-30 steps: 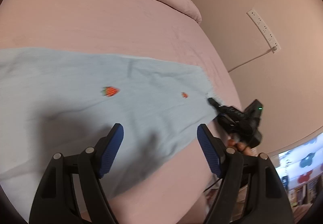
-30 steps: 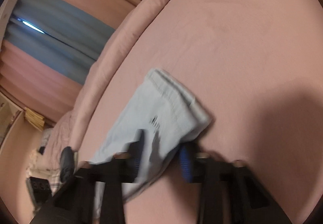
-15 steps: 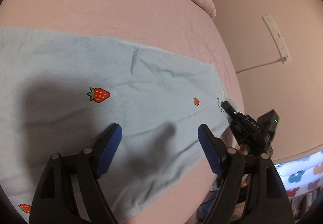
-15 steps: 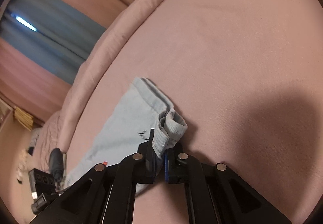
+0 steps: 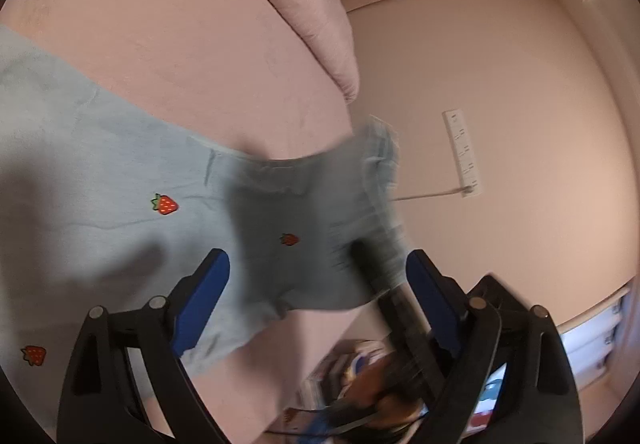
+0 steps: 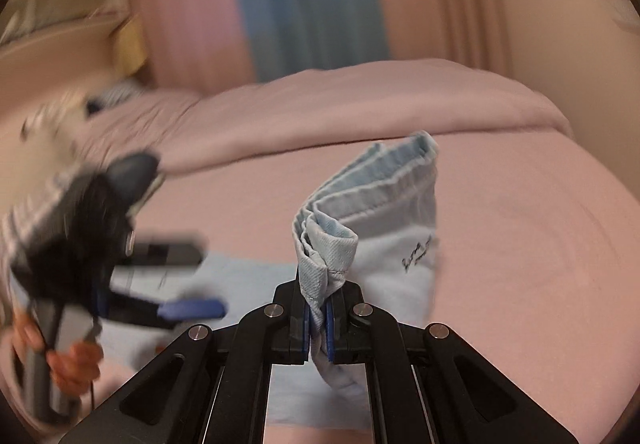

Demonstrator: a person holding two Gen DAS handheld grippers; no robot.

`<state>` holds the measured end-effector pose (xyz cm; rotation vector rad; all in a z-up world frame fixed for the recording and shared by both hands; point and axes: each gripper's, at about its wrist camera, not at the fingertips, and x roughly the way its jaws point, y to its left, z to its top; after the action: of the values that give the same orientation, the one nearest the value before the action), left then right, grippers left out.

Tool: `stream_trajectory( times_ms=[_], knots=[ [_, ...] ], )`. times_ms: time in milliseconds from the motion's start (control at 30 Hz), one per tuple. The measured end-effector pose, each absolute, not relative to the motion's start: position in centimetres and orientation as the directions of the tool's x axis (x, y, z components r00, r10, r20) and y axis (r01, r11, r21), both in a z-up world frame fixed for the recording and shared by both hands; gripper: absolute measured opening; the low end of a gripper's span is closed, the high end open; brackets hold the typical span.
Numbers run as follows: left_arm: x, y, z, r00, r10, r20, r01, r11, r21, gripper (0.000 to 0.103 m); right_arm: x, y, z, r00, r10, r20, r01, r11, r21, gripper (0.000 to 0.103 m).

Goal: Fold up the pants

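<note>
Change since earlier frames: waistband end of pants (image 6: 384, 244) lifted off bed (image 6: 520, 224), raised and carried over the flat part; lay flat on the sheet a second ago.
Right gripper (image 6: 318, 318): clamped on bunched waistband corner, several layers pinched between blue pads; cloth stands upright above the jaws.
Left gripper (image 5: 316, 280): spread wide, holding nothing; hovers above the flat leg section near the bed edge. Seen blurred from right wrist view (image 6: 132, 284).
Pants location: light blue with strawberry print (image 5: 164, 203); most of length flat on pink bed (image 5: 180, 44), one end airborne and blurred (image 5: 332, 204).
Step in hand (judged): first fold, waistband end brought toward leg hems.
Technique notes: keep lifted end high enough to clear the lower layer; travel along the garment's long axis so side edges stack; pin lower layer with left gripper if dragging starts; lay down before release.
Risk: single-corner hold, free corner may sag and skew the fold.
Surroundings: pillow (image 5: 304, 4), wall power strip (image 5: 462, 152).
</note>
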<state>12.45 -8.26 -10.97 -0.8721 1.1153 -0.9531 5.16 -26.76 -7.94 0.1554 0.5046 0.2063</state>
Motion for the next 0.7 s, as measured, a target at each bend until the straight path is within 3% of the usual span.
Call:
stream_trajectory(
  times_ms=[200,267,300,333,433,700],
  knots=[
    [13.4,-7.7,-13.1,0.133,-0.934,-0.331,0.089,0.343,-0.935,0.088,5.0,-19.6,-9.5,0.804,0.296,-0.516,-0.309,0.949,0.063,0.004],
    [13.7,-7.1,-13.7,0.161,-0.918,-0.363,0.073,0.378,-0.923,0.063,5.1,-18.2,-10.2,0.788,0.304,-0.535,-0.338,0.940,0.037,0.004],
    [13.8,-6.4,-13.9,0.167,-0.910,-0.379,0.074,0.395,-0.916,0.034,4.9,-18.0,-10.6,0.785,0.300,-0.542,-0.343,0.939,0.024,0.004],
    [14.0,-6.0,-14.0,0.171,-0.906,-0.387,0.071,0.403,-0.912,0.019,4.7,-17.6,-10.6,0.782,0.298,-0.548,-0.348,0.937,0.013,0.004],
    [14.0,-4.4,-13.2,0.220,-0.881,-0.419,0.103,0.449,-0.888,0.009,4.7,-16.3,-10.6,0.781,0.297,-0.550,-0.367,0.930,-0.020,0.004],
    [13.1,1.2,-10.2,0.355,-0.776,-0.521,0.192,0.606,-0.772,0.007,4.2,-12.1,-10.5,0.774,0.363,-0.519,-0.454,0.889,-0.055,0.004]
  ],
)
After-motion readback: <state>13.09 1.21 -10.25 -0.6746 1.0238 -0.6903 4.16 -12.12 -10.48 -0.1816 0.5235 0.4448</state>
